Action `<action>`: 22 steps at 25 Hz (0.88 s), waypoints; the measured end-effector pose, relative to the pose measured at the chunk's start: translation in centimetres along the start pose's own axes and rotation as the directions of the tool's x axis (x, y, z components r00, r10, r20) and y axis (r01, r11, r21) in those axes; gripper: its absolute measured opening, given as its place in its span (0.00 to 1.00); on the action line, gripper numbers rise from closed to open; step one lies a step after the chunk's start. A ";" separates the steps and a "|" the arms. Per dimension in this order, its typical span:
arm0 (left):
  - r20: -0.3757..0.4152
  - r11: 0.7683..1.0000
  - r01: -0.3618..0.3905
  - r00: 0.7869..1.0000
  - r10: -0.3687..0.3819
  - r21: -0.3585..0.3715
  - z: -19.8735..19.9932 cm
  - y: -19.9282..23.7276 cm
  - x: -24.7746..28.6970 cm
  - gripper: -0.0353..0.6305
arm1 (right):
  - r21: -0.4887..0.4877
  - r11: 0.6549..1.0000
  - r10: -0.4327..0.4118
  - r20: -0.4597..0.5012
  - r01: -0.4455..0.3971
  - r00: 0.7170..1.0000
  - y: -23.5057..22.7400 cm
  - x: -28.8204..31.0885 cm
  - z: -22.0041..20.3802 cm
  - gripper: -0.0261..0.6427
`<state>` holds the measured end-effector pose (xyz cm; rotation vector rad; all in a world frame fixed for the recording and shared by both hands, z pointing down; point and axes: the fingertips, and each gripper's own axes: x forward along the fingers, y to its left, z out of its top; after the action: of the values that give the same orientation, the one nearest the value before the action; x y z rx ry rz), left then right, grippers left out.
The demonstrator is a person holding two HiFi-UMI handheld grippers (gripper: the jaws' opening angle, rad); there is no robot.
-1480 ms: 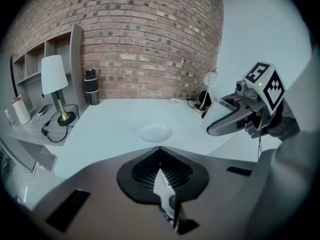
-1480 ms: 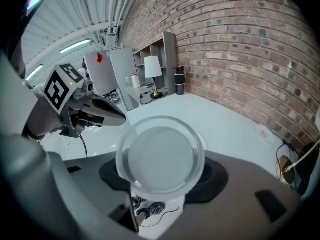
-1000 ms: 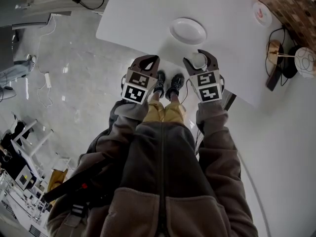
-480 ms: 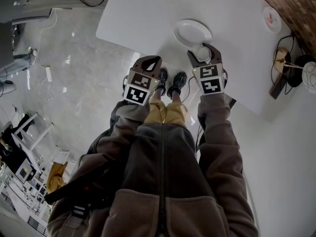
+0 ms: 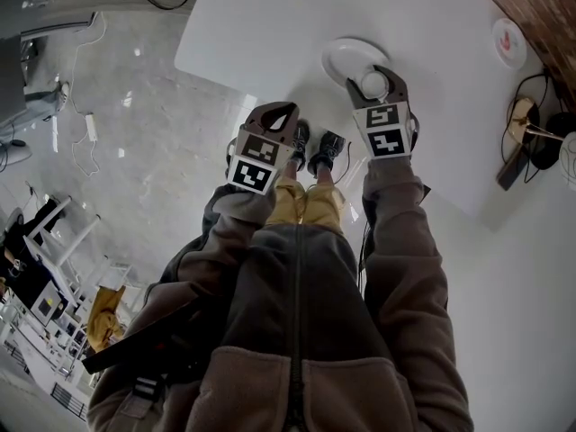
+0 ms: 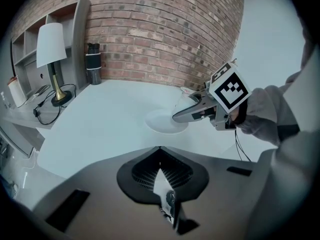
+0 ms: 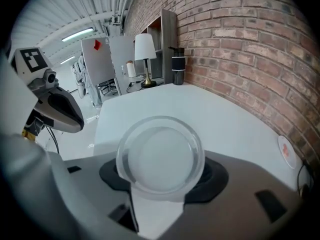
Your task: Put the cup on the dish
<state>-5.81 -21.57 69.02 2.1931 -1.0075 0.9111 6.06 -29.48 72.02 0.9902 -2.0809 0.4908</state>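
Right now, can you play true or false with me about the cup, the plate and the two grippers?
1. The right gripper is holding a clear cup. True.
2. The left gripper is holding a spoon. False: its jaws are closed with nothing between them.
3. The plate sits on a white table. True.
4. The lamp stands on the plate. False: it stands far off on a grey shelf by the brick wall.
5. The cup is full of orange juice. False: it looks empty, and you can see right through it.
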 end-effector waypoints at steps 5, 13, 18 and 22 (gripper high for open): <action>-0.009 1.000 -0.003 1.000 0.003 -0.007 -0.2 0.5 0.3 0.06 | -0.011 1.000 -0.004 -0.007 0.004 1.000 -0.5 1.3 0.0 0.42; -0.017 1.000 -0.009 1.000 0.009 -0.016 -0.4 1.0 0.7 0.06 | -0.021 1.000 0.002 -0.040 -0.003 0.999 -0.8 3.0 -0.7 0.42; -0.019 1.000 -0.009 1.000 0.008 -0.021 -0.5 1.4 0.8 0.06 | -0.023 1.000 0.001 -0.053 -0.002 0.999 -0.8 3.6 -1.1 0.42; -0.018 1.000 -0.008 1.000 0.008 -0.020 -0.5 1.7 0.8 0.06 | -0.024 1.000 -0.003 -0.061 0.002 0.998 -0.8 3.9 -1.3 0.42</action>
<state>-6.93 -22.51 70.26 2.1619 -1.0137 0.9188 5.70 -31.05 75.91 0.9528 -2.0268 0.4878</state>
